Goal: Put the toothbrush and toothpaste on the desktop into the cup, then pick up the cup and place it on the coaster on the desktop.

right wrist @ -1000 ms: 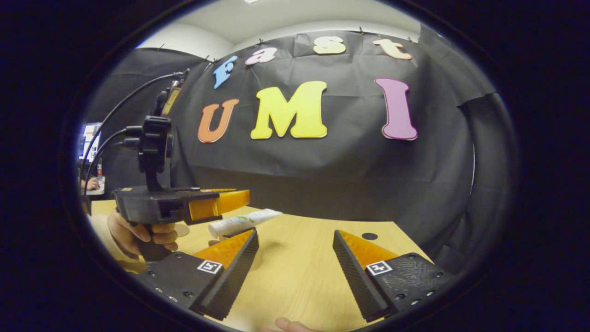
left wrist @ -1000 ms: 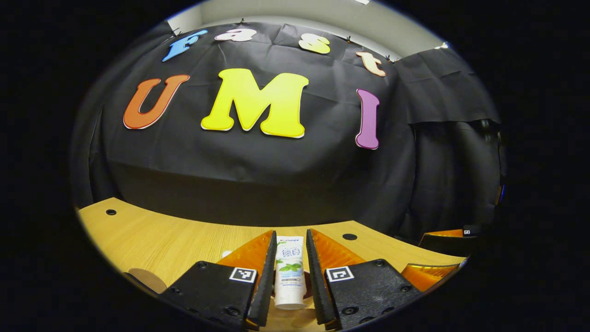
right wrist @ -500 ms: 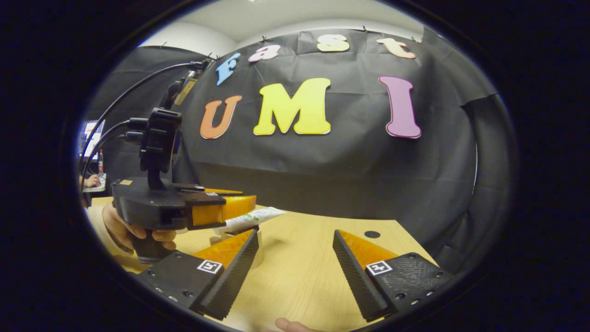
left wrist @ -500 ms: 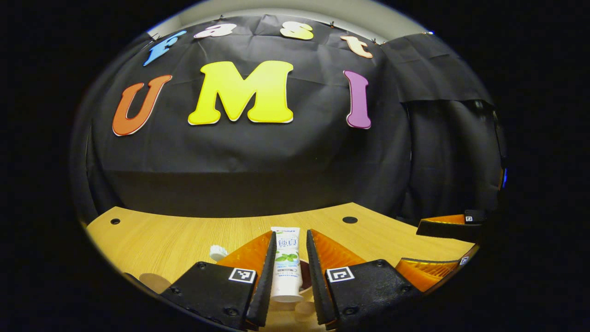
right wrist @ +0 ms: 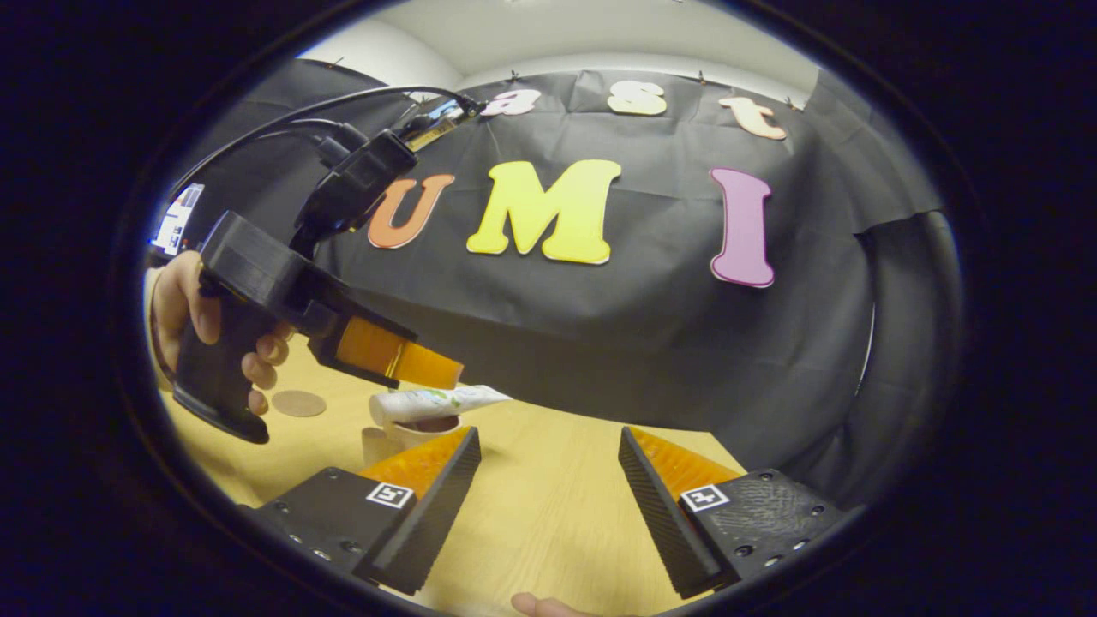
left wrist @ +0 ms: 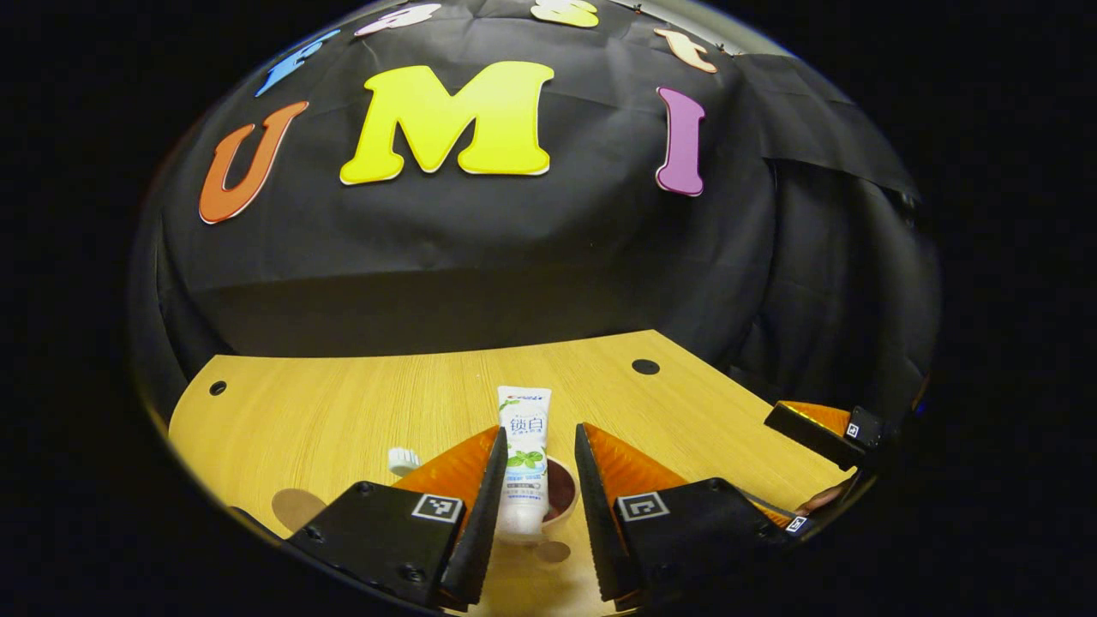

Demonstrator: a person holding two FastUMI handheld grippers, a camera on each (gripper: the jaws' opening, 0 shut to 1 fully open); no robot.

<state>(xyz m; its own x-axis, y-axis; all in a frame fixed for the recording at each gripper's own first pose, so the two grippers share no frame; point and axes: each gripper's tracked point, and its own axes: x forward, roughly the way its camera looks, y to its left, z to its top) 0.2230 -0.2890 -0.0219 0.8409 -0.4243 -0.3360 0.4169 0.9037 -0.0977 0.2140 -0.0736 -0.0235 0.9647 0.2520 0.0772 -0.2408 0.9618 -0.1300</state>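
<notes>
Left gripper view, left to right: coaster [left wrist: 296,507] flat on the counter [left wrist: 343,411] at 8 o'clock. Toothbrush [left wrist: 403,460] head pokes up just left of the left tongs [left wrist: 533,480], rest hidden behind a finger. Left tongs nearly closed; toothpaste [left wrist: 524,463] sits in the narrow gap, touching the left finger, can't tell if the right one presses it. Tube's cap end is low over the cup [left wrist: 561,493] mouth. Other tongs sit at 4 o'clock.

Right gripper view: hand [right wrist: 201,321] at 9 o'clock holds the left tongs tilted down, toothpaste [right wrist: 437,400] lying across the cup [right wrist: 411,433] rim. Coaster [right wrist: 298,403] just left of cup. Right tongs [right wrist: 548,488] wide open, holding nothing, above bare counter.
</notes>
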